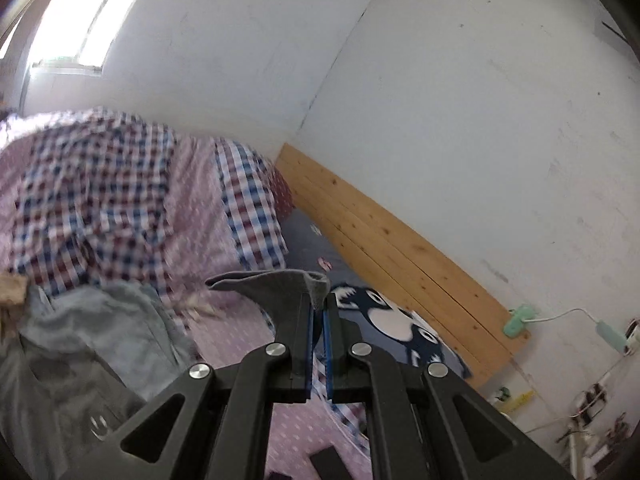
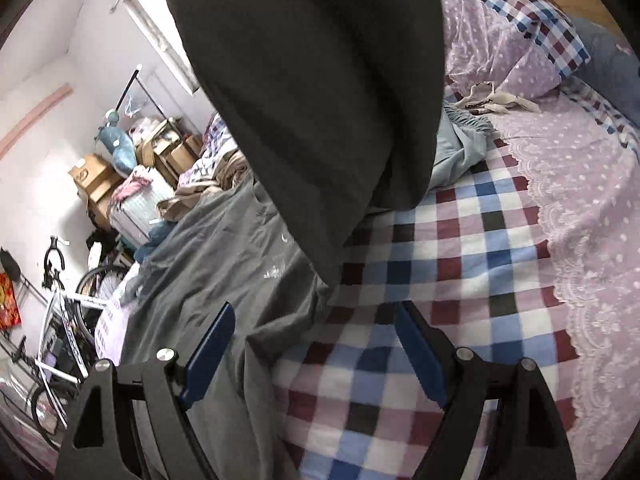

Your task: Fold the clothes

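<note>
Two grippers, two different states. Left gripper [image 1: 319,304] is clenched on an edge of a dark grey garment [image 1: 276,284]; a peak of cloth sticks up above the tips and the piece is lifted off the bed [image 2: 460,280]. In the right wrist view the same dark grey garment [image 2: 312,100] hangs as a wide sheet across the top centre, lower end trailing toward the bed. Right gripper [image 2: 316,356] is released, jaws wide apart, nothing between them, low over the checked bedcover [image 2: 420,320].

Step, as I read it: garment raised by one edge with the left while the right is free. That fits either picking it up to spread it or carrying an edge over for a fold; can't settle which.

Next move likely needs the right gripper to close on a second edge or corner of the hanging cloth so the piece can be tensioned and laid flat. Loose fabric, so a pinch near the hem.

More clothes on the bed: a lighter grey piece [image 2: 224,256] spread flat, a pale blue-grey piece [image 1: 120,320].

Writing: the lighter grey piece has small white print, unreadable. A cream item [image 2: 492,102] near the pillow [image 2: 516,40] carries dark lettering, too small to make out.
</note>
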Demonstrator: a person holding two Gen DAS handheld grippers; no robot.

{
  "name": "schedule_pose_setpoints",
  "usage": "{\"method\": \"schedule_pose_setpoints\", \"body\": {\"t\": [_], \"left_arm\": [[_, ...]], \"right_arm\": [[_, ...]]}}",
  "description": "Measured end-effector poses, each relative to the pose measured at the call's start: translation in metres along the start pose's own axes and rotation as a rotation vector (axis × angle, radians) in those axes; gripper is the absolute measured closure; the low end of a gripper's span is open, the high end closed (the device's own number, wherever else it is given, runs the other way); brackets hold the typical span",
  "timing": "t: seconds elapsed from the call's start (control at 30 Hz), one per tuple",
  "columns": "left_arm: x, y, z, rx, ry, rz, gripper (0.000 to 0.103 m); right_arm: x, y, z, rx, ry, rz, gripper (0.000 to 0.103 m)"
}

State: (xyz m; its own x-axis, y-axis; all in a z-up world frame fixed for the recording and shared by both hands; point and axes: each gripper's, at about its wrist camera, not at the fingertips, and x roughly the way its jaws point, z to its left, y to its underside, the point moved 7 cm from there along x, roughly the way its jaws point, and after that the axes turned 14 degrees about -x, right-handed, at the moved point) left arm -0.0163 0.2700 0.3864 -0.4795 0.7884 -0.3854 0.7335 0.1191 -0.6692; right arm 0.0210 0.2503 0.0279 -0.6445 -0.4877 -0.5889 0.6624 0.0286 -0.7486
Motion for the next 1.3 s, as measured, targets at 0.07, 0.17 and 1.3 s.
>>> {"method": "schedule_pose_setpoints", "body": {"t": [0.07,0.17,1.3], "left_arm": [[0.003,0.017,-0.007,-0.006,0.011,0.03,0.101],[0.007,0.037,-0.016,-0.01,0.03,0.064,0.101],[-0.099,-0.047,0.114,-0.133,-0.167,-0.216,0.101]], "right_arm": [[-0.01,0.005,-0.003,-0.011,0.013,0.014,0.018],[-0.027,0.01,-0.007,-0.019,0.018,-0.005,0.018],[0.056,0.007,-0.033,0.172,0.205,0.086,0.1]]}}
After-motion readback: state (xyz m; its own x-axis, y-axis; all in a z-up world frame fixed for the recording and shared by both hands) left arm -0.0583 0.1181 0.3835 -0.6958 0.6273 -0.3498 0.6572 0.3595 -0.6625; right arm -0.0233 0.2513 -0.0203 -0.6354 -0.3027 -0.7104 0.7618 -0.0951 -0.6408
